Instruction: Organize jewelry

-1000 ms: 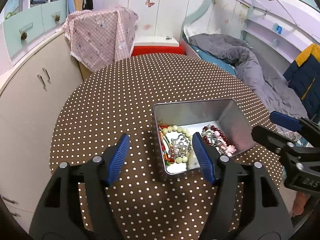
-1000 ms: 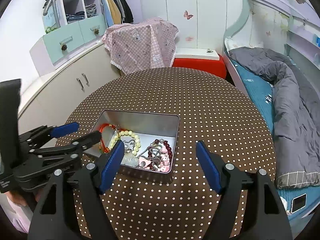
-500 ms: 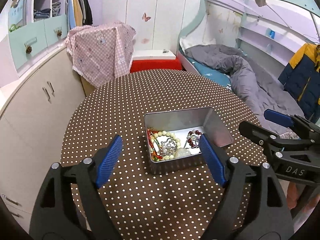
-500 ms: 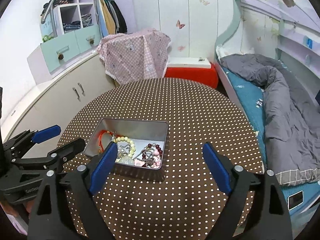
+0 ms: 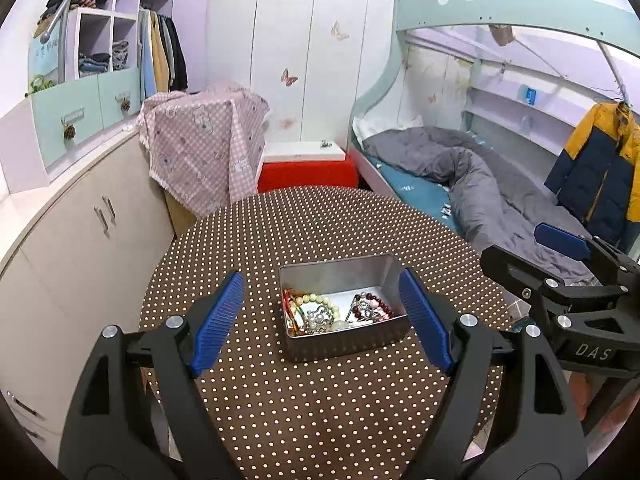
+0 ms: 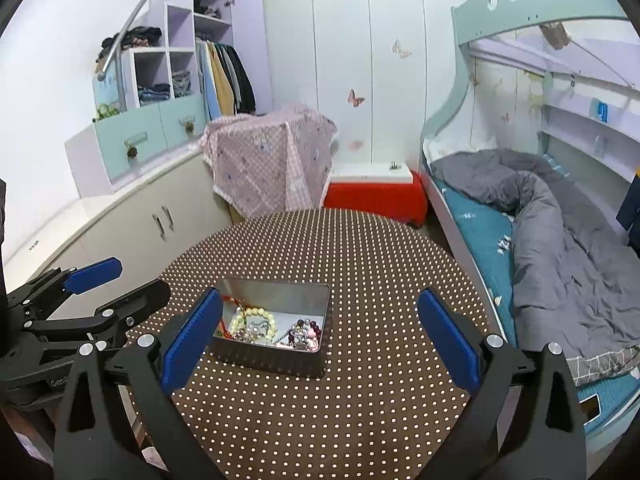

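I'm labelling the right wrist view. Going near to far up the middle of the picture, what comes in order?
Right gripper → tin of jewelry → bare dotted table → red box → white wardrobe.

Round table with brown polka-dot cloth below and ahead of the fingers. Past it, pink checked cover draped over furniture, red box with white top beside it. Grey duvet on teal bunk bed off right. Yellow-navy jacket hangs far right; cream cabinets left.
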Motion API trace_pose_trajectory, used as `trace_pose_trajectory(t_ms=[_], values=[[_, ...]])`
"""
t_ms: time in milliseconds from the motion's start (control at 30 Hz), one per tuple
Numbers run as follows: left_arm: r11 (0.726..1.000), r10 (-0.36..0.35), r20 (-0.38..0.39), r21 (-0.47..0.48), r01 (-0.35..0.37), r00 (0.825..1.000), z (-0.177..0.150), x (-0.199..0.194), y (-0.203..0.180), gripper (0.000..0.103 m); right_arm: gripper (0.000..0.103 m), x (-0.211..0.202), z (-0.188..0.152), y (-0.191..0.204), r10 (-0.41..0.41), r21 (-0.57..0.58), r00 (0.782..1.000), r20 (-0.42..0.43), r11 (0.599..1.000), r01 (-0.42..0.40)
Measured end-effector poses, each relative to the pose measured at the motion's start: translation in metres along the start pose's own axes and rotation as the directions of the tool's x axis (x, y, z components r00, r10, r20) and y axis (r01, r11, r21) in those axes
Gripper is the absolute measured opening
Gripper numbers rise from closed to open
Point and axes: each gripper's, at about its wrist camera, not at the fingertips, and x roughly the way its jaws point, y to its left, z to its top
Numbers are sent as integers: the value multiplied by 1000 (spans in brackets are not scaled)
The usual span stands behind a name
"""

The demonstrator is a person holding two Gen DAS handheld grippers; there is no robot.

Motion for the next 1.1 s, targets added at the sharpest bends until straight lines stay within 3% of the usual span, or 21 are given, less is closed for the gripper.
trace_pose_trajectory(t_ms=[233,467,1100], values=[[999,35,67,-8,-34,997,4,-22,-3,86,95,-19,4,2,-14,-19,998,68,1000,16],[999,37,83,-5,-36,996,8,-31,-5,86,95,-30,3,1,-23,-24,994,110,999,26],[997,82,137,-2,-82,987,8,-47,-15,89,95,-41,0,0,-21,-27,989,144,999,25]])
